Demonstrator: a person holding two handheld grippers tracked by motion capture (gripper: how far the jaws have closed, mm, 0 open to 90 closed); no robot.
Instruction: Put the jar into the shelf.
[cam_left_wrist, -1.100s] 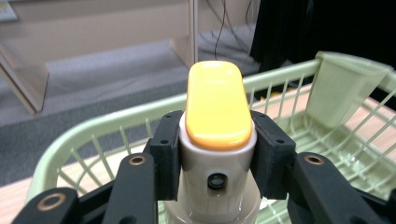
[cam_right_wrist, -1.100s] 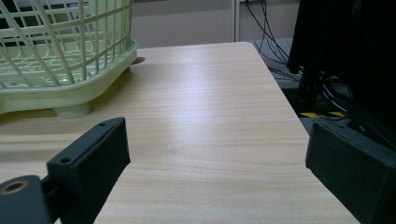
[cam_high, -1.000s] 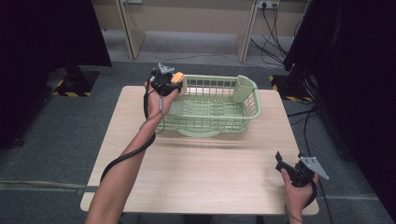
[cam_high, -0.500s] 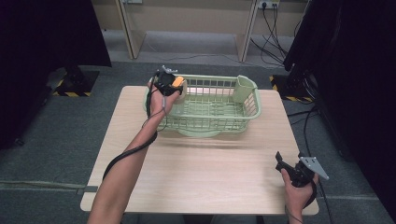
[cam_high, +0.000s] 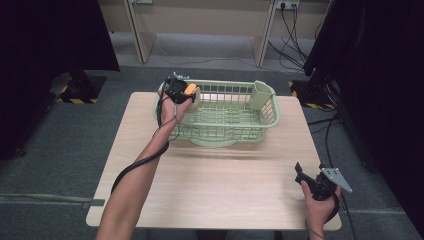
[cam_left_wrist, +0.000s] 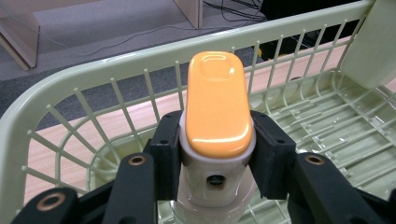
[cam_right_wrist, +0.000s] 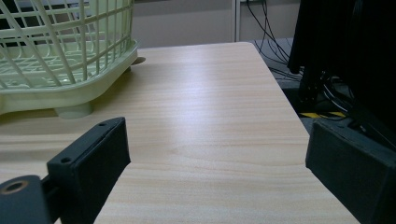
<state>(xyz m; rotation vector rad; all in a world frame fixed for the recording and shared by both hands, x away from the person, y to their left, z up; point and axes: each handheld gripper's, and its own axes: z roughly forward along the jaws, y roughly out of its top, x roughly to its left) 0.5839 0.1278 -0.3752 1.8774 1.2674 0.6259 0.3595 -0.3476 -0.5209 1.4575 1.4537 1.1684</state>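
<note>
- The left gripper (cam_left_wrist: 215, 161) has its jaws pinching a bottle (cam_left_wrist: 217, 140) by the neck, under its orange cap (cam_left_wrist: 217, 105), with the basket (cam_left_wrist: 116, 63) rim just ahead.
- It should lower the bottle upright to the basket floor before letting go.
- The right gripper (cam_right_wrist: 219, 172) rests with jaws spread over the counter (cam_right_wrist: 205, 107).

The left tongs (cam_high: 186, 91) are clamped tight at arm's reach; the right tongs (cam_high: 300, 171) gape wide, low.
</note>
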